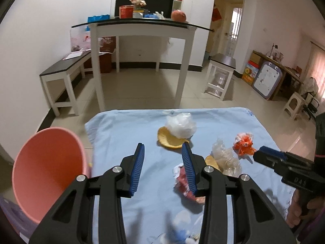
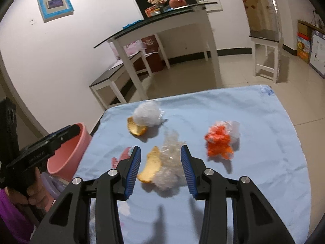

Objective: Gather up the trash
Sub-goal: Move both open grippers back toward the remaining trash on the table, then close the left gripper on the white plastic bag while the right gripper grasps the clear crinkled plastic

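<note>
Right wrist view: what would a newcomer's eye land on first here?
The crumpled orange wrapper stands out, lying alone toward the right of the light blue cloth. Next comes the clear plastic wad with an orange peel beside it, framed between the open right gripper. The pink bin sits off the cloth's left edge.

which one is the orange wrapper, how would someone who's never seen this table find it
Start at the light blue cloth covering the table, with the pink bin at its left edge. The orange wrapper lies alone on the side of the cloth farthest from that bin. It is the only bright orange, crumpled piece; the peels are dull yellow and the bags pale or clear.
</note>
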{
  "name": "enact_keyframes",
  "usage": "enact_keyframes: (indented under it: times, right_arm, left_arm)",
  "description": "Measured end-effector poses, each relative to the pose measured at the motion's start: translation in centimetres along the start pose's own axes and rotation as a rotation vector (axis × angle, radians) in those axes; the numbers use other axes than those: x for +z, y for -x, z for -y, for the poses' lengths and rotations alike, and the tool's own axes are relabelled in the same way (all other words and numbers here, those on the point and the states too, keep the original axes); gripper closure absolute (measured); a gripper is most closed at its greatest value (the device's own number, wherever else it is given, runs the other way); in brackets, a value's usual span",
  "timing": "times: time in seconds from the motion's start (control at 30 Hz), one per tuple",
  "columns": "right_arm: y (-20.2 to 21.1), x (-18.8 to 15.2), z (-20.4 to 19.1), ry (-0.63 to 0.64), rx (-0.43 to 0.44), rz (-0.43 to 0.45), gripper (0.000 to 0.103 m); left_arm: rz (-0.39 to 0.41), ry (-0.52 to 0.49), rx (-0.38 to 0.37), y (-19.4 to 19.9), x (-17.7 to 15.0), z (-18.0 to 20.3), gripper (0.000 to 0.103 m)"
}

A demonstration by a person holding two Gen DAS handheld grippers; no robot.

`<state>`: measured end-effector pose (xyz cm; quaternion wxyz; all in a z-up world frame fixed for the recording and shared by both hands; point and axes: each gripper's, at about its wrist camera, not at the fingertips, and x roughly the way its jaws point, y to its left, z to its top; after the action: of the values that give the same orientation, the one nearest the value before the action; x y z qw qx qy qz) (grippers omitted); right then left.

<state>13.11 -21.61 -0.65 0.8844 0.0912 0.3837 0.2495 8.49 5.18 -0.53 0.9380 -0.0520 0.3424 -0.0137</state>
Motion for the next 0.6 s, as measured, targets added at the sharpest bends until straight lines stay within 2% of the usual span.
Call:
enact_keyframes:
  times: [0.3,0.6]
  right_arm:
    - [-2.4,-0.7,1.6,-0.039,0.008,-0.053,0.061]
    - [-3.4,-0.6,2.8,-0.062,0.025,-0.067,0.055]
  left_arm:
    - [-0.062,0.018,-0.034,-6.1,2.1,1.3,0.064]
    - [-0.149,0.035,-0.015,-12.4,3.7,1.9,0.064]
